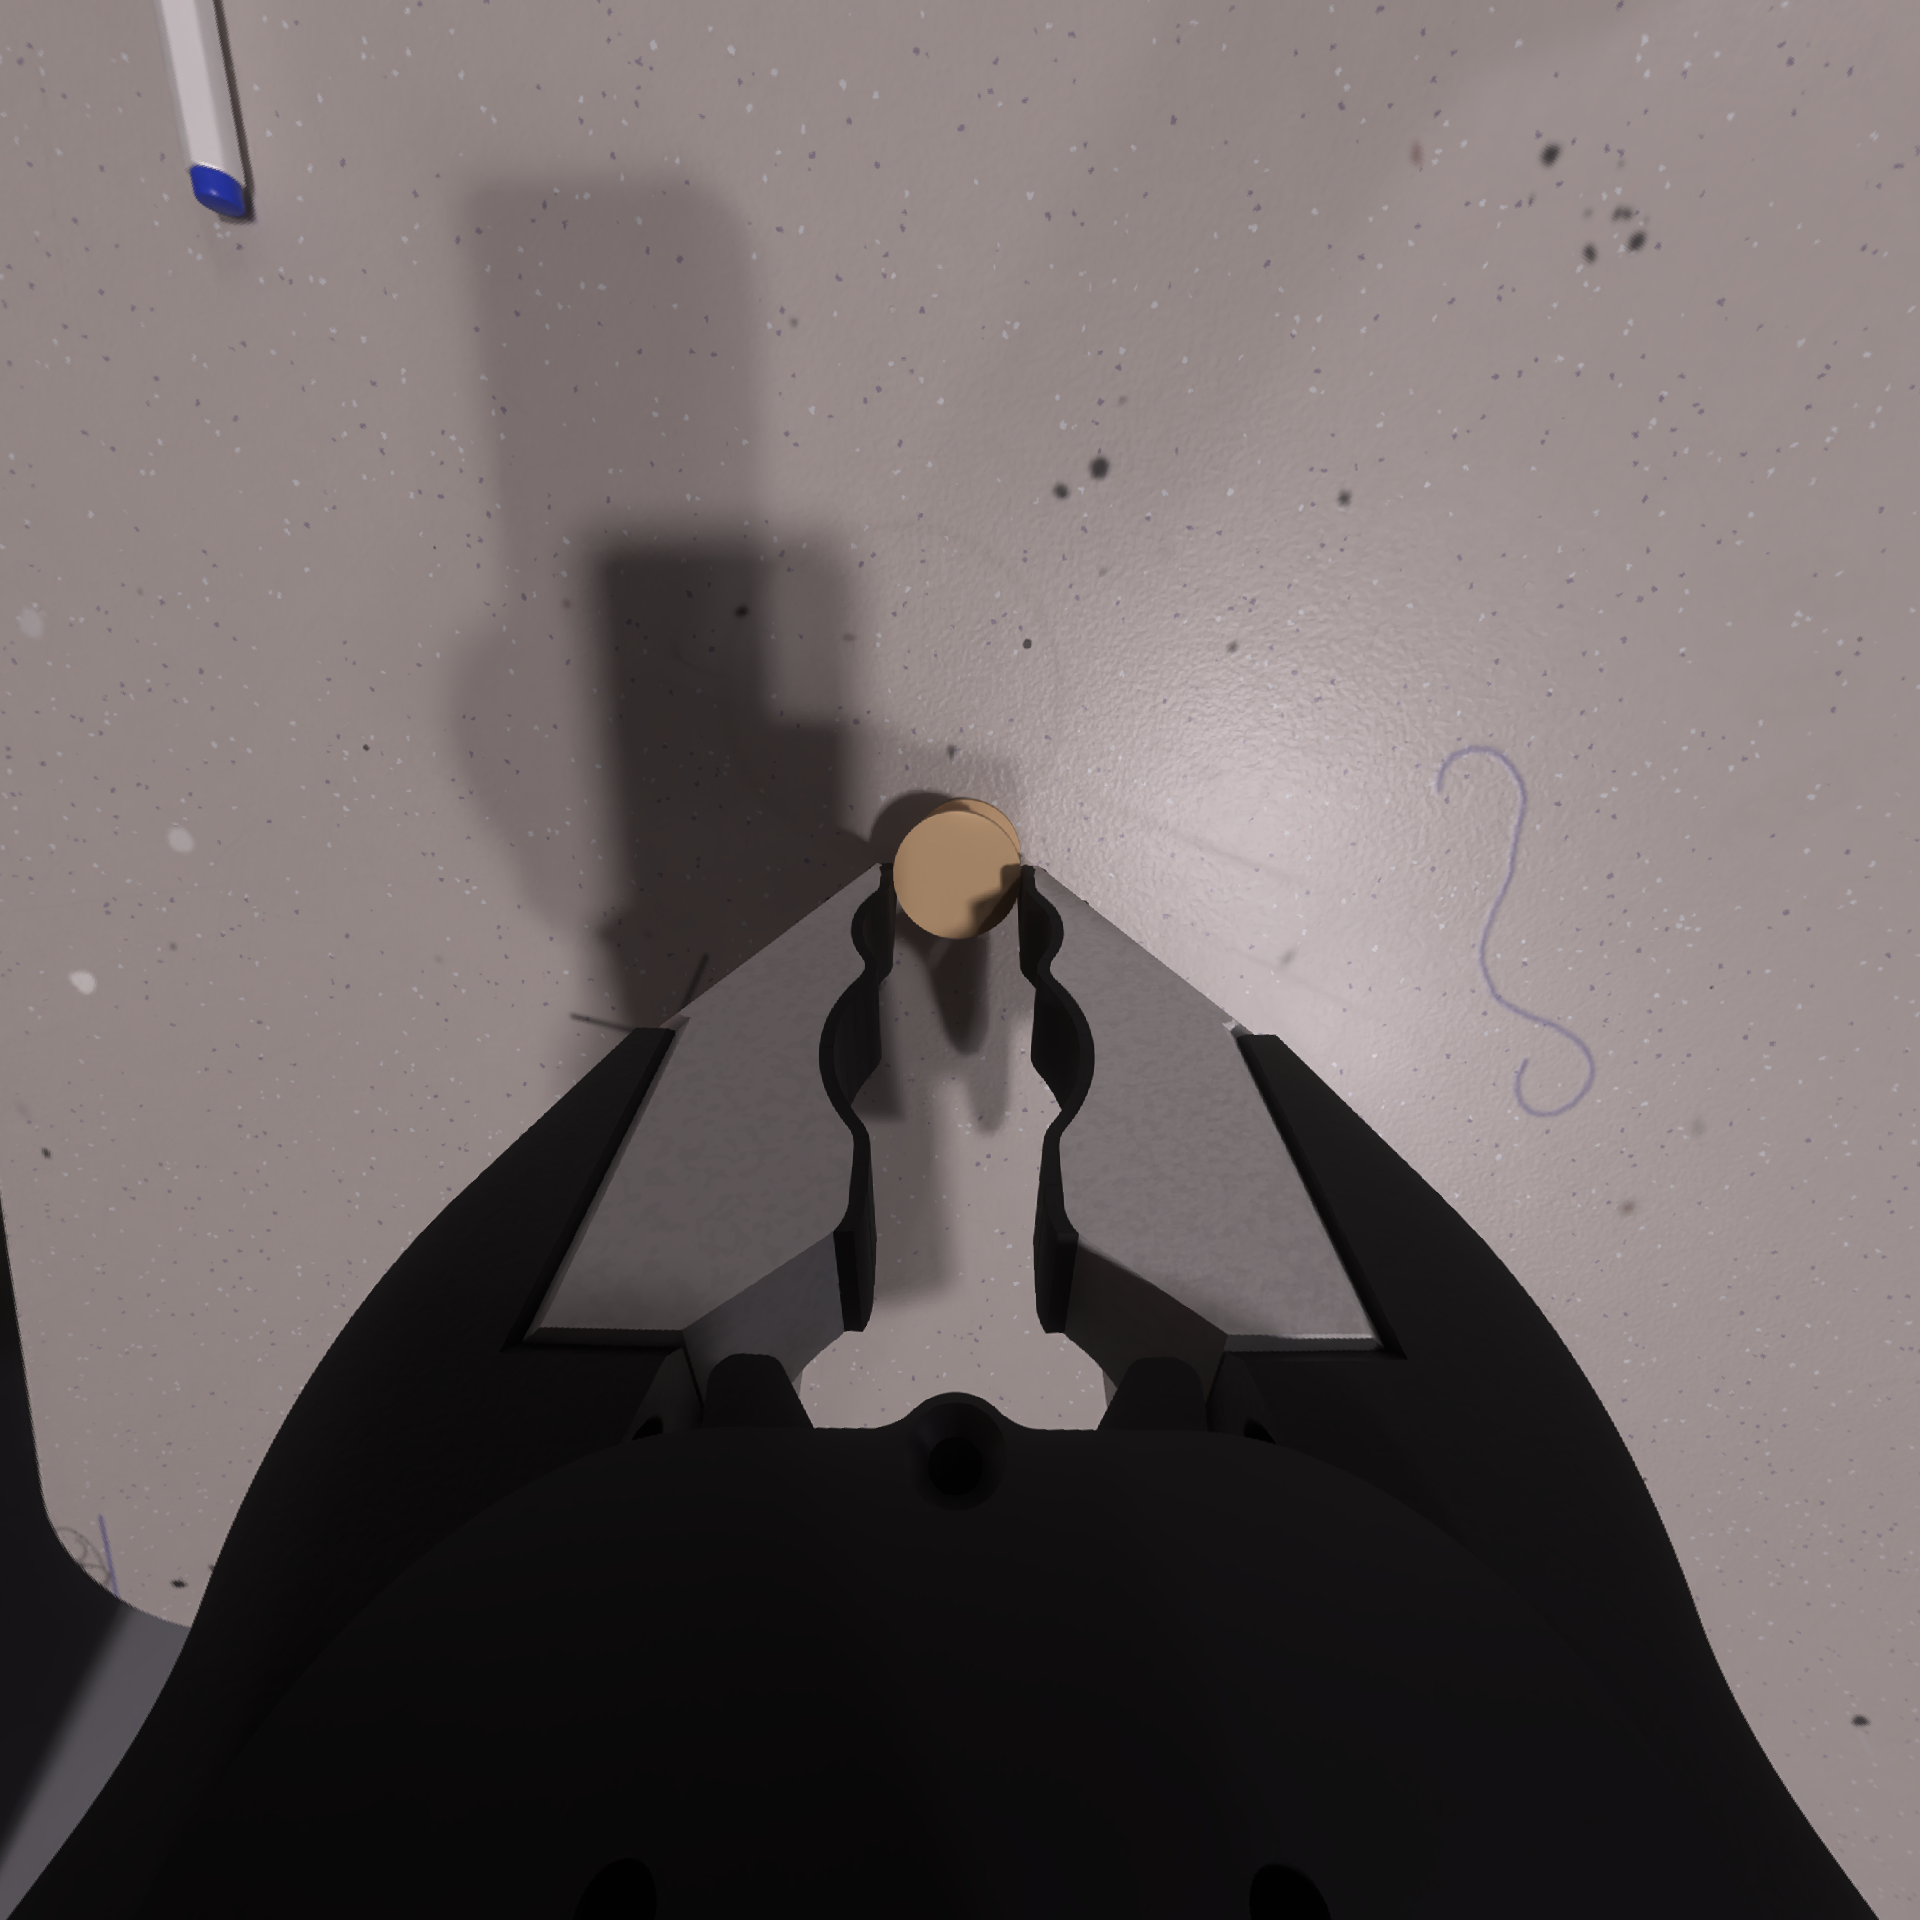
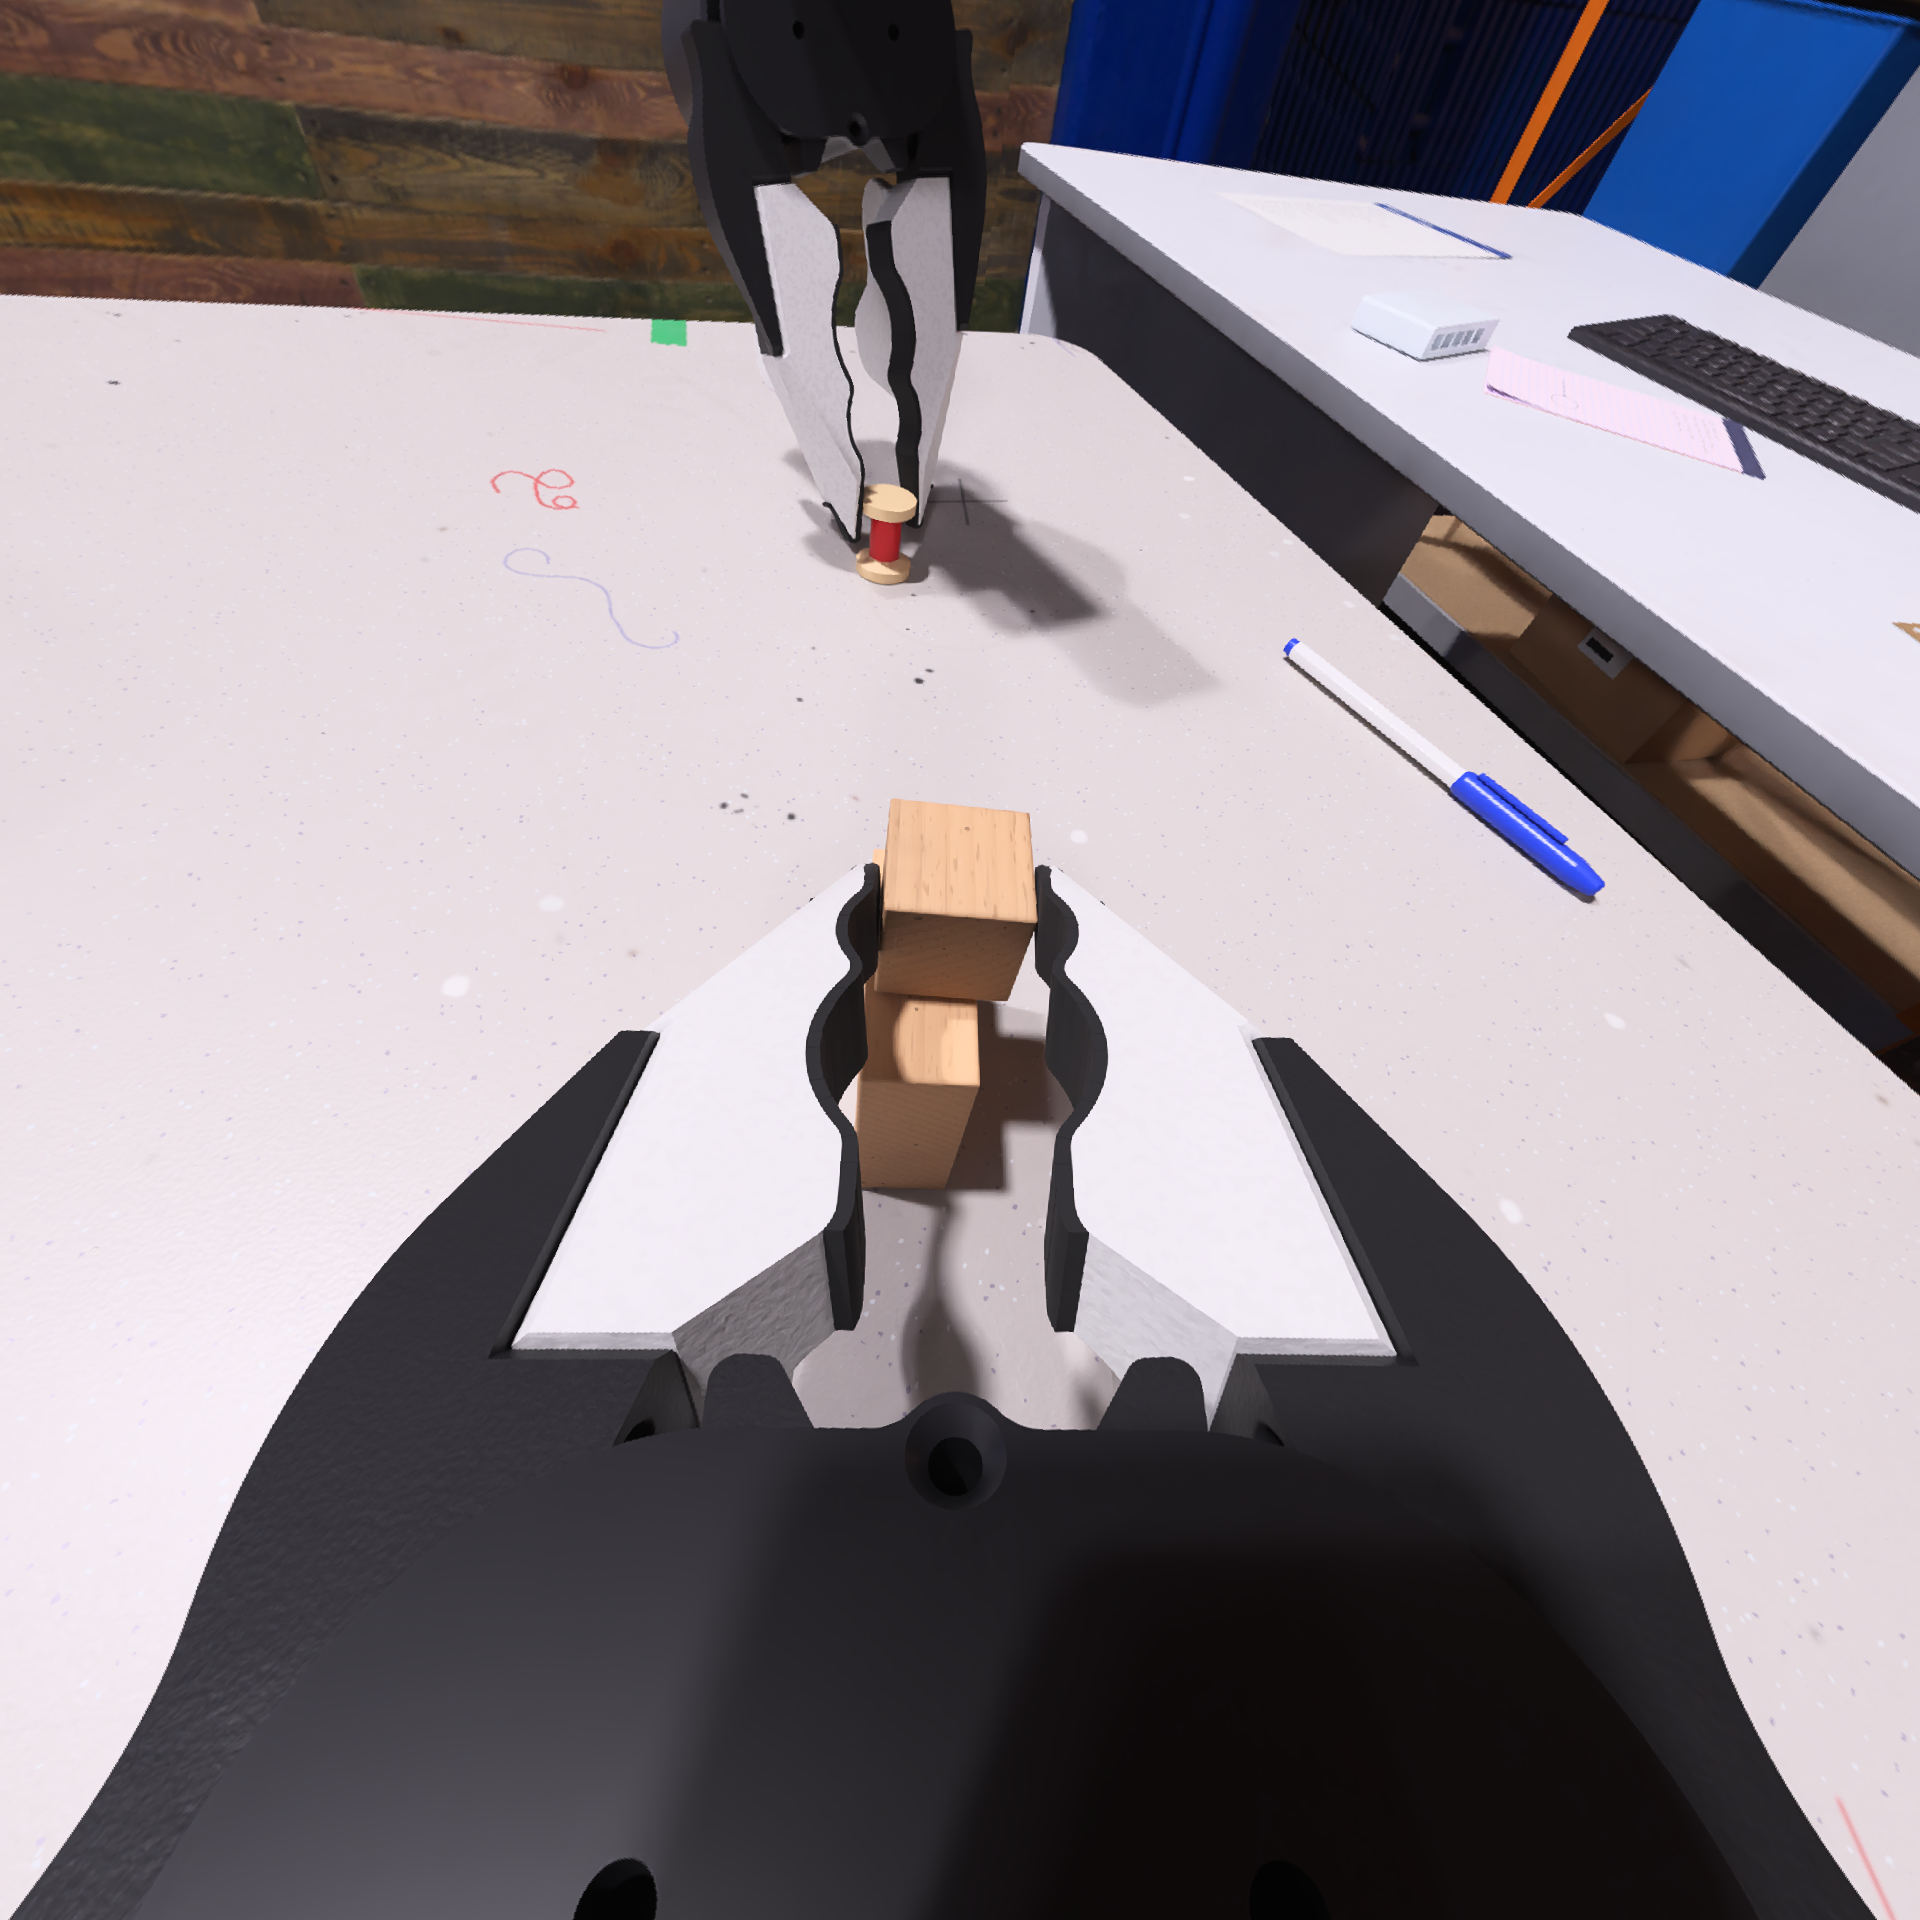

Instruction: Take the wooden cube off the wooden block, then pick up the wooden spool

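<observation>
Left tool [image 1: 957, 878] points straight down over the small wooden spool with red core and pale flanges [image 1: 954, 869], fingertips flanking the top flange. They look about touching the rim, but this top-down view can't confirm a firm clamp, so grip state: can't tell. The spool stands upright on the pale speckled surface [image 1: 1351, 416]; coming from above suits lifting it by the flange. Open room all around it: a purple scribble [image 1: 1507, 925] lies to one side, and a white marker with blue cap [image 1: 213, 114] is well apart.

Right tool [image 2: 956, 883] comes in low and near-level, closed on the light wooden cube [image 2: 956, 899], pads on its two side faces. The cube sits above the upright light wooden block [image 2: 920, 1091], seemingly slightly offset; whether they touch or have separated is unclear. The side grip leaves upward lift free. The same marker [image 2: 1444, 769] lies to the right, near the surface edge by the white desk [image 2: 1195, 208]; the far tool is well apart ahead.
</observation>
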